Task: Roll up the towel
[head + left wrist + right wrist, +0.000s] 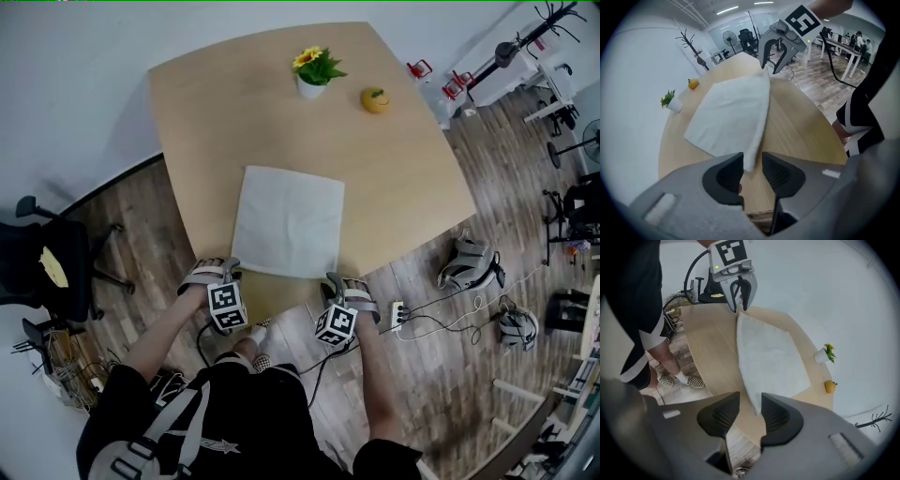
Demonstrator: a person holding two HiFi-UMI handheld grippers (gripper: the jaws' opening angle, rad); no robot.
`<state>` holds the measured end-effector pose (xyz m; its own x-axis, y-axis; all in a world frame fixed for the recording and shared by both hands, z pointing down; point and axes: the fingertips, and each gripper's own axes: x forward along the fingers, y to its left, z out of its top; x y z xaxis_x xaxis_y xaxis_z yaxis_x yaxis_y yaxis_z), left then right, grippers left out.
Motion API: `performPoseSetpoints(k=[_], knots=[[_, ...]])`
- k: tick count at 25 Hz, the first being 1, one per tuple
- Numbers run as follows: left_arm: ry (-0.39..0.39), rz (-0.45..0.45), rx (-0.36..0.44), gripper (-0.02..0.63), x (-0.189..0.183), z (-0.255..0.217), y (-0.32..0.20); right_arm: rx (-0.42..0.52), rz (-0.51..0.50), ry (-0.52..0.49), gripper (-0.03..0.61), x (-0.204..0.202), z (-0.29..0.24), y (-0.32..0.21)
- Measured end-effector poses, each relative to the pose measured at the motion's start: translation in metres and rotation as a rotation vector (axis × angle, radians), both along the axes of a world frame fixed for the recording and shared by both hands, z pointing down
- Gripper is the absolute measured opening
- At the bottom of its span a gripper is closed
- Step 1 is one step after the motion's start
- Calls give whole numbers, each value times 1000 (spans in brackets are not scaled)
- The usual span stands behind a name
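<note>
Table (pixel 412 178): light wood top with rounded corners. Its near edge runs just in front of both grippers. Bare wood on both sides of the towel (pixel 288 221), wider strip on the R. Far half is open except for 2 small items near the far edge. Wood floor all round; office chair (pixel 47 262) stands off the L side, apart from the table.

Counts: 1 towel, 1 table, 2 grippers, 1 potted plant (pixel 315 71), 1 yellow fruit (pixel 375 99). Plant and fruit sit near each other, well apart from the towel.

Towel lies flat and unrolled on the near half, near hem close to the table edge. Left gripper (pixel 752 161) is at the near-L corner, jaws spread – the corner sits in the gap, not pinched. Right gripper (pixel 750 401) is at the near-R corner, jaws spread, corner tip between them, not clamped.
</note>
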<state>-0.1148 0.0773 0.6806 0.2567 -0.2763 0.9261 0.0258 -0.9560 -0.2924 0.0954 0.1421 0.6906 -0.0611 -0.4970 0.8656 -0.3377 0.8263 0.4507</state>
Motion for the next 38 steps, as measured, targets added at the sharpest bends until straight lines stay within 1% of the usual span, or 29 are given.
performPoseSetpoints(k=[4, 7, 8, 11, 12, 15, 18, 25, 31, 35, 38], knots=[[-23, 5, -9, 136, -2, 7, -4, -15, 5, 11, 147, 3, 7, -4], [-56, 18, -15, 135, -6, 14, -7, -29, 15, 29, 147, 7, 10, -7], [-65, 24, -15, 124, -7, 17, -8, -32, 17, 34, 142, 8, 11, -7], [-73, 39, -7, 77, -8, 20, -9, -22, 18, 48, 99, 13, 15, -9], [-72, 42, -7, 72, -8, 20, -9, -18, 18, 52, 62, 14, 16, -10], [-64, 47, -7, 53, -7, 20, -9, -10, 22, 56, 29, 17, 16, -10], [-49, 47, -14, 38, -7, 17, -7, -15, 31, 42, 25, 18, 14, -6], [-21, 43, -107, 32, -8, 10, 18, -56, 26, 29, 25, 19, 14, 16], [-45, 55, -153, 32, -10, 11, 42, -123, 7, 2, 25, 16, 17, 39], [-54, 28, -188, 34, -10, 12, 43, -160, 6, -18, 25, 16, 19, 41], [-63, -2, -214, 35, -10, 12, 37, -202, 16, -51, 26, 16, 18, 37]])
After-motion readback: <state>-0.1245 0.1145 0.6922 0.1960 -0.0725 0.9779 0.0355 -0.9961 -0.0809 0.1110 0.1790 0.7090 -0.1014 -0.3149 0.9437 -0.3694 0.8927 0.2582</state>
